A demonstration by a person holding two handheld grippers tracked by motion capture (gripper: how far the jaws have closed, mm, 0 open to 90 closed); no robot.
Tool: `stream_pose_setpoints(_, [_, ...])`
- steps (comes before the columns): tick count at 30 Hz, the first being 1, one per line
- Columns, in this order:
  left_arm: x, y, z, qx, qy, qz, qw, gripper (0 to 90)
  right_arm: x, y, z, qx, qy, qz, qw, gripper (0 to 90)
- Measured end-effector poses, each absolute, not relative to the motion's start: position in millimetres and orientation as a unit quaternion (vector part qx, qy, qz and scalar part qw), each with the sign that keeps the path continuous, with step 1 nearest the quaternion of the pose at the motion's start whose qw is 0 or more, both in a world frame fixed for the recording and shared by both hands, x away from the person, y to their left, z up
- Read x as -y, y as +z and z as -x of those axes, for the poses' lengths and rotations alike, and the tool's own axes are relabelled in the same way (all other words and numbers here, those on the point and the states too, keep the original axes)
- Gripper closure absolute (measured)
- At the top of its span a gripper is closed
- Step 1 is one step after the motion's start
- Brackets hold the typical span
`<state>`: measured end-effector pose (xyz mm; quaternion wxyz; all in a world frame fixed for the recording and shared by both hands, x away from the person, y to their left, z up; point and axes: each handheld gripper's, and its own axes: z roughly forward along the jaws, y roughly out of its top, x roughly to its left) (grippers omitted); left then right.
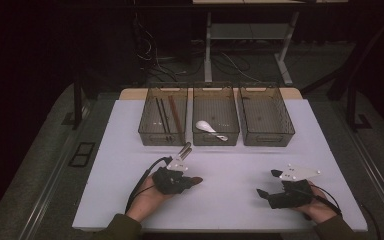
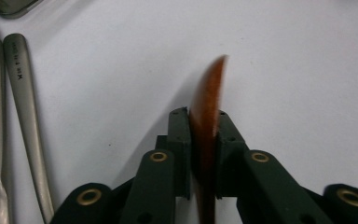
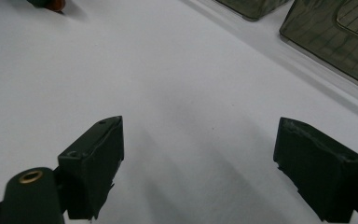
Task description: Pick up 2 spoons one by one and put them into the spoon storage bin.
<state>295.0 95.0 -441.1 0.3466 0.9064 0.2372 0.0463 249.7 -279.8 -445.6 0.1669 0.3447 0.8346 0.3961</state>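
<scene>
My left gripper (image 2: 204, 117) is shut on a glossy brown wooden utensil (image 2: 211, 86), seen edge-on, whose curved tip sticks out past the jaws just above the white table. In the high view the left gripper (image 1: 189, 181) lies at centre-left with the brown tip (image 1: 197, 179) pointing right. Two metal utensil handles (image 2: 24, 116) lie on the table beside it, also visible as metal handles (image 1: 185, 149) just ahead of the hand. My right gripper (image 1: 269, 183) rests at the front right, open, and in its own view the right gripper (image 3: 198, 154) has nothing but bare table between its jaws.
Three translucent bins stand in a row at the back. The left bin (image 1: 150, 131) holds dark sticks and a brown one. A white spoon (image 1: 206, 127) lies in the middle bin (image 1: 232, 135). The right bin (image 1: 286, 131) looks empty. A white mat (image 1: 240, 210) covers the table.
</scene>
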Motion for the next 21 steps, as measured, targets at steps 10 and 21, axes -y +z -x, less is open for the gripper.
stream_pose_setpoints(10, [-95, -439, -295, -0.239, 0.034, -0.904, 0.354, 79.8, 279, -446, -249, -0.836, 0.395, -0.341, 0.167, 15.8])
stream_pose_setpoints(21, [-95, -431, -299, -0.241, 0.027, -0.895, 0.375, 79.8, 279, -446, -249, -0.837, 0.394, -0.342, 0.167, 15.8])
